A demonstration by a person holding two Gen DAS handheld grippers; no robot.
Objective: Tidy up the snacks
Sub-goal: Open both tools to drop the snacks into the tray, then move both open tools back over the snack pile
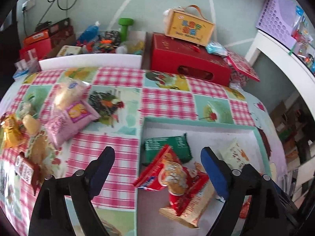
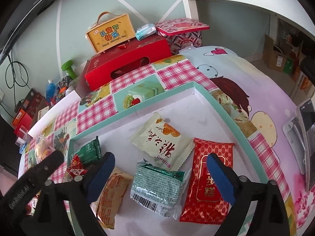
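Midway through loading the shallow teal-rimmed white tray (image 2: 222, 106), both left gripper (image 1: 157, 169) and right gripper (image 2: 160, 174) wide open and empty, needing next the pink crinkly snack pouch (image 1: 69, 122) at ten o'clock on the checked cloth (image 1: 167, 102).

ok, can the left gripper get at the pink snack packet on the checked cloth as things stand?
Probably yes: left gripper is open and empty, and the pink snack packet lies outside the teal-rimmed tray, its near end uncovered; a clear bag overlaps its far end.
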